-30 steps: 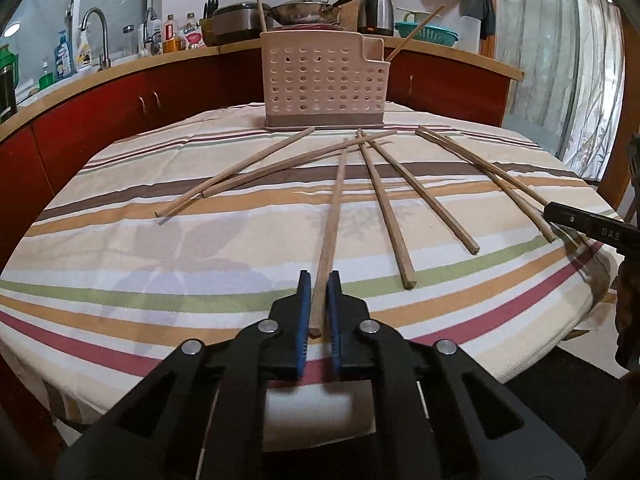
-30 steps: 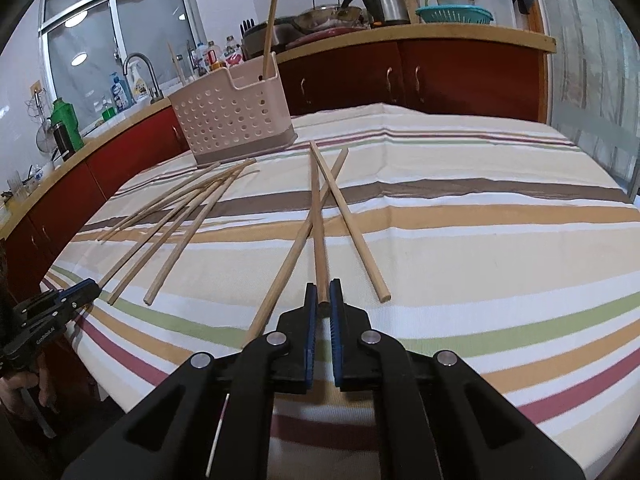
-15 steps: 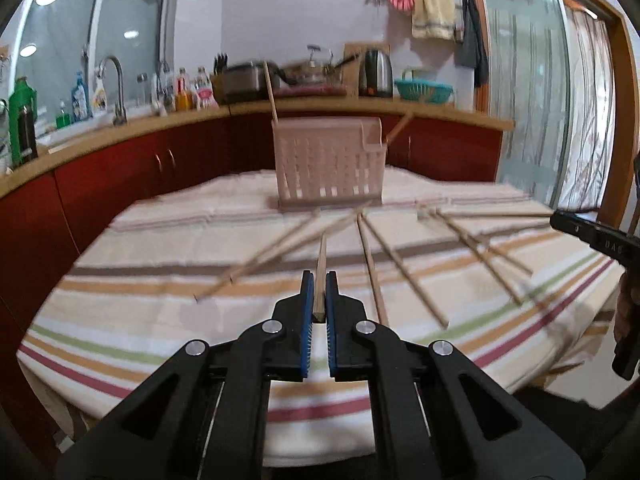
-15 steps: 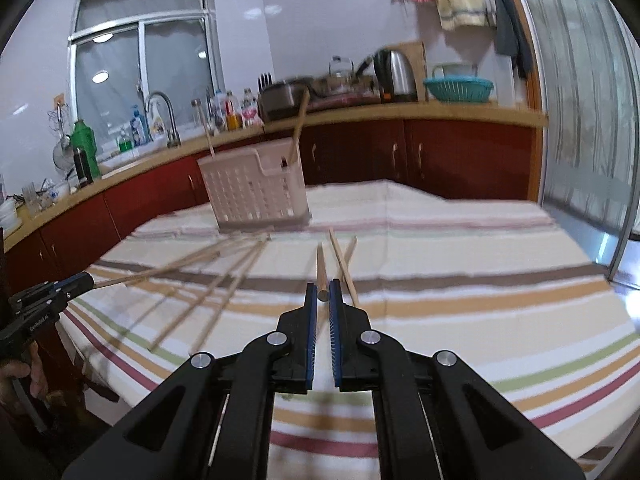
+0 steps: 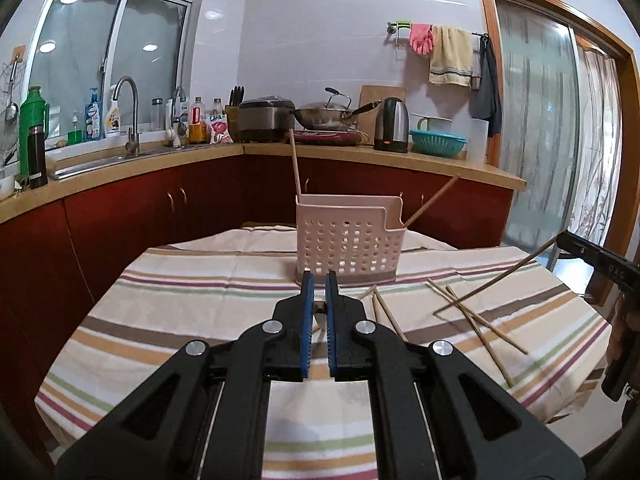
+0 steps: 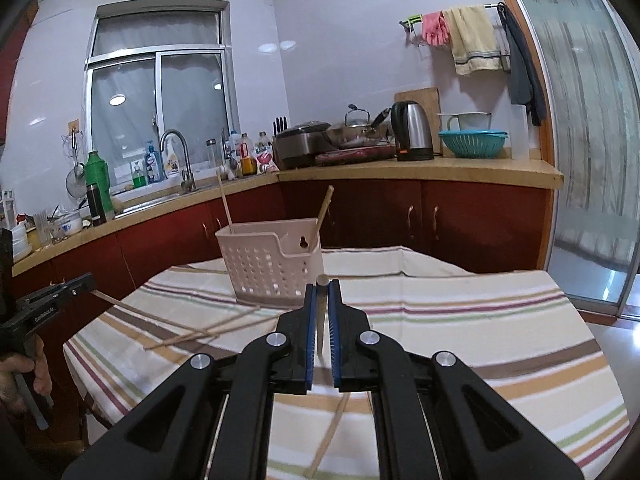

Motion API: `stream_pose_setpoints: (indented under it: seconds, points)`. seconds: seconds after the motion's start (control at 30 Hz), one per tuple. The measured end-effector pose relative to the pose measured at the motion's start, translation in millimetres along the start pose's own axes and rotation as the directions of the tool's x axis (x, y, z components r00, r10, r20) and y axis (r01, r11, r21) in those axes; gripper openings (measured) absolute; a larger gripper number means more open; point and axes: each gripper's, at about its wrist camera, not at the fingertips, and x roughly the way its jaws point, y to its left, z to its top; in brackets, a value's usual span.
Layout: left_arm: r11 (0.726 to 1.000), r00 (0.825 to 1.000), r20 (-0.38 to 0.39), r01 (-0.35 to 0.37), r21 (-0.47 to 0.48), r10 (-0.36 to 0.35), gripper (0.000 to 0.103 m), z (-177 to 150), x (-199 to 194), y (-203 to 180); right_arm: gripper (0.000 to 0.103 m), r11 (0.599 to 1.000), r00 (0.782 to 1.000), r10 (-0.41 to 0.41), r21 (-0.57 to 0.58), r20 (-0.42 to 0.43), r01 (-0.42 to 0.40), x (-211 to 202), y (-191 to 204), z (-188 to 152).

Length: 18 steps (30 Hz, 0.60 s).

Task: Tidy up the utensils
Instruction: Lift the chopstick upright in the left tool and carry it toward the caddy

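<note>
Progress: two chopsticks stand in the caddy [image 5: 347, 240], one upright at its left end [image 5: 295, 164], one leaning out at its right end [image 5: 432, 201]. The rest are not sorted yet. On the counter [image 5: 180, 320] we count roughly six loose sticks [image 5: 476, 320] fanned out in front of the caddy, some crossing. So the task is early, most of it left.

Left claw [image 5: 319, 280]: pads nearly together, pinching a chopstick. In its own view the stick runs end-on and is barely visible between the pads, so take that with some doubt. The right wrist view settles it: the left claw [image 6: 86, 282] at the frame's left edge has a stick [image 6: 116, 301] running from its tip down toward the counter.

Right claw [image 6: 322, 286]: pressed together on a chopstick [image 6: 322, 312], end-on to the camera, its cut end just above the pads. From the left wrist view the right claw [image 5: 568, 238] holds that stick [image 5: 496, 278] slanting down, far tip on or just above the counter.

Versus a second ago: both claws were low with their sticks flat on the counter among the fan. Now both are raised, the sticks are tipped up off the cloth, and both cameras look level at the caddy. The caddy's two sticks have not changed.

Next we carry both over and drop them in.
</note>
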Motion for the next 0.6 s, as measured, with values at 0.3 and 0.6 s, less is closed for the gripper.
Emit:
stream_pose_setpoints:
  seconds: [0.3,0.6]
  points:
    - [1.0,1.0,0.021,0.003,0.004,-0.004,0.006,11.5,8.1,-2.1,0.007,1.0,1.0,0.018,-0.015,0.02,-0.018,1.8,5.9,12.9]
    - [1.0,0.999,0.032,0.008,0.004,-0.008,0.006,18.1,9.8,-4.1,0.007,1.0,0.999,0.02,-0.017,0.027,-0.02,-2.1,5.3,20.1]
